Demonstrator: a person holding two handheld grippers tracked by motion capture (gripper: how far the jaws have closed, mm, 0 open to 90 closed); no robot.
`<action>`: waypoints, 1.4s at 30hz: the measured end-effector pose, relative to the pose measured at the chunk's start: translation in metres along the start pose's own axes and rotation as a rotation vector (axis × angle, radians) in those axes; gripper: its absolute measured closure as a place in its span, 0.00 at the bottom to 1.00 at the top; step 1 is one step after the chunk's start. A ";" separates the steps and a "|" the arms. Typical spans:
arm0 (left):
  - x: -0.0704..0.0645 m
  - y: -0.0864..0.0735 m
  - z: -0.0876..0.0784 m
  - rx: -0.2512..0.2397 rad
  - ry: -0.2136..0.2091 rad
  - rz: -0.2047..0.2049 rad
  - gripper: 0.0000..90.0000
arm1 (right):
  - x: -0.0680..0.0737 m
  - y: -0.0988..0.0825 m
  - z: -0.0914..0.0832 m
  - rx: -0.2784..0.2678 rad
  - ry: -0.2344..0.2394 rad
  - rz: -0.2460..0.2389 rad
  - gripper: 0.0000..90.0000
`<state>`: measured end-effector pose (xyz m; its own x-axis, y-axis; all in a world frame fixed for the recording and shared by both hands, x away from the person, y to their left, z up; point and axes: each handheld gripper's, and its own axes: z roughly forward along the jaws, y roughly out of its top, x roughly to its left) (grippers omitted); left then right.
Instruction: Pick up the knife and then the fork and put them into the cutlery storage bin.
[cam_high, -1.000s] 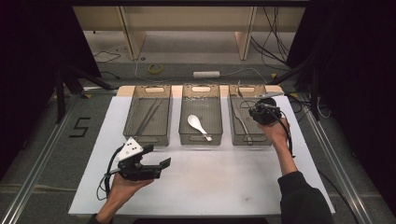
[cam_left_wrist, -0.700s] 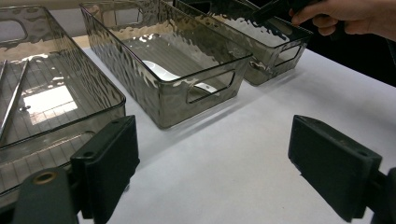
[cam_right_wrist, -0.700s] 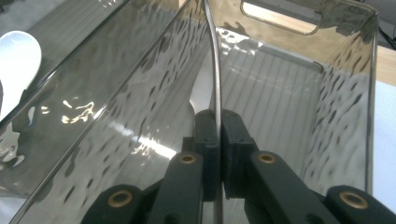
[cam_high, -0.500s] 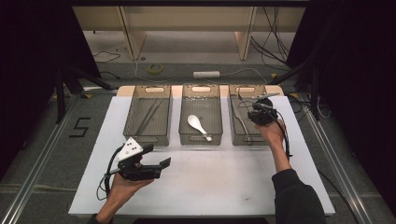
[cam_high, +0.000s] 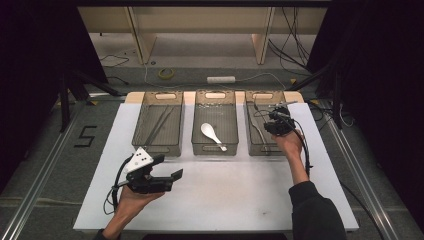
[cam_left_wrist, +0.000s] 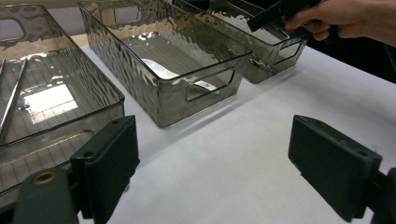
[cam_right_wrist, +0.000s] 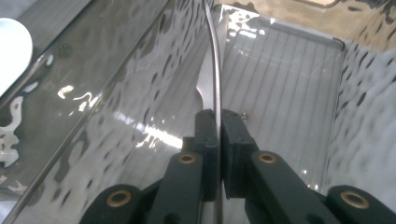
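Black right tongs (cam_right_wrist: 218, 128) clamped tight on a thin metal utensil (cam_right_wrist: 215, 60), edge-on, type hard to tell, held inside the smoky clear right bin (cam_high: 264, 100). Middle bin (cam_high: 215, 97) just beside, holding a white spoon (cam_high: 212, 135). Left bin (cam_high: 160, 100) farther along, with thin metal rods lying in it. Left tongs (cam_high: 170, 167) well apart from the bins, jaws spread wide, gripping nothing, level above the white counter (cam_high: 240, 190).
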<state>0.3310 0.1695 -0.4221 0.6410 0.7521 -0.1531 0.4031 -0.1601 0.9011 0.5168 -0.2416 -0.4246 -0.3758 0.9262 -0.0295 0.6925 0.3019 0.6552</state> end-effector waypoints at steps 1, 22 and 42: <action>0.000 0.000 0.000 0.000 0.000 0.001 0.17 | 0.000 0.000 0.001 0.006 0.000 0.001 0.96; 0.000 0.000 0.000 0.001 0.002 -0.002 0.17 | 0.009 -0.012 -0.030 -0.122 0.135 -0.004 0.62; 0.001 0.000 0.000 0.006 -0.003 -0.004 0.17 | 0.039 -0.055 -0.069 -0.280 0.349 0.026 0.39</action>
<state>0.3316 0.1707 -0.4220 0.6411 0.7509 -0.1582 0.4096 -0.1605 0.8980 0.4216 -0.2380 -0.4096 -0.5787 0.7868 0.2147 0.5294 0.1622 0.8327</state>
